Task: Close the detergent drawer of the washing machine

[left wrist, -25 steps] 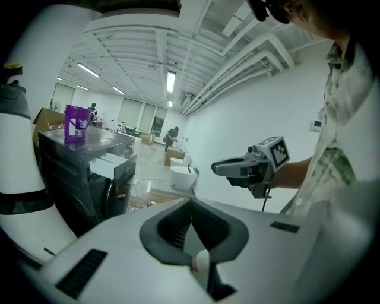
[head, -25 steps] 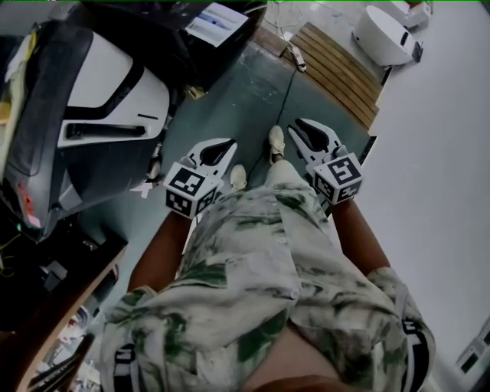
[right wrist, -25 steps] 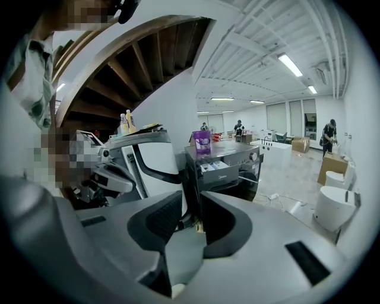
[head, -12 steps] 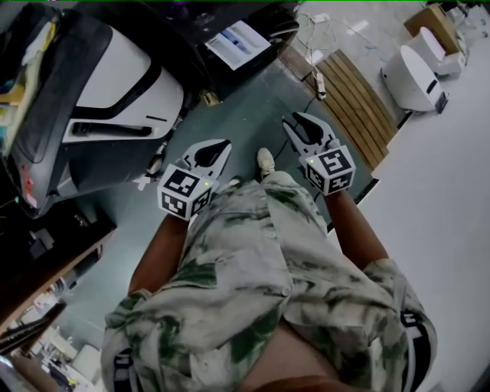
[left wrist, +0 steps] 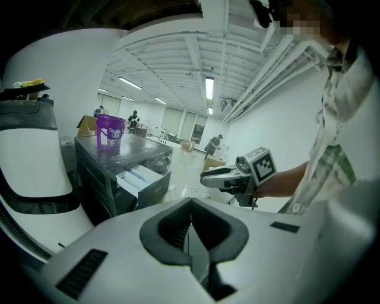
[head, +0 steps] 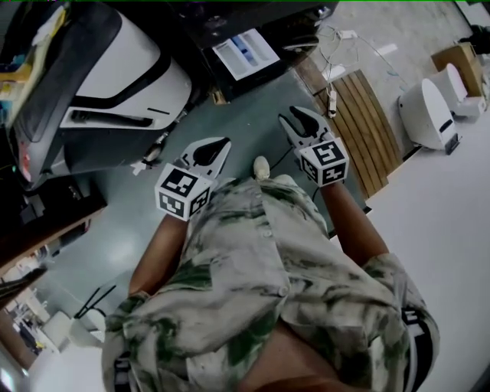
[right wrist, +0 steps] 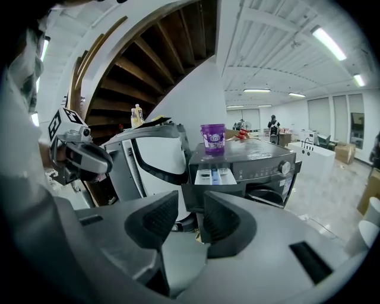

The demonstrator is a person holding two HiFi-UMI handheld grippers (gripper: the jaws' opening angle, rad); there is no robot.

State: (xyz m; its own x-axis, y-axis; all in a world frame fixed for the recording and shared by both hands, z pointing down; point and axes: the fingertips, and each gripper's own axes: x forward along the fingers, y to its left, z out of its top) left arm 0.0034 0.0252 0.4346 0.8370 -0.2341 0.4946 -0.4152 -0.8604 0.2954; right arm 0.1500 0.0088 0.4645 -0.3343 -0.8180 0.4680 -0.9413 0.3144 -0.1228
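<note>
The dark washing machine (head: 230, 23) stands ahead of me, its white and blue detergent drawer (head: 245, 52) pulled out. The right gripper view shows the drawer (right wrist: 215, 175) open at the machine's top left, under a purple tub (right wrist: 212, 138). In the air short of the machine, my right gripper (head: 293, 116) points at it. Its jaws (right wrist: 190, 202) are opening and nothing is between them. My left gripper (head: 222, 145) hangs beside it, pads together and empty. In the left gripper view (left wrist: 190, 202) the drawer (left wrist: 139, 178) is far off.
A big white and black machine (head: 115, 76) stands left of the washer. A slatted wooden pallet (head: 367, 122), a white device (head: 429, 111) and a floor cable (head: 337, 46) lie to the right. People stand far down the hall (left wrist: 214, 142).
Both grippers have travelled forward over the floor toward the washing machine, which now sits nearer the middle top of the head view. The right jaws stand wider apart.
</note>
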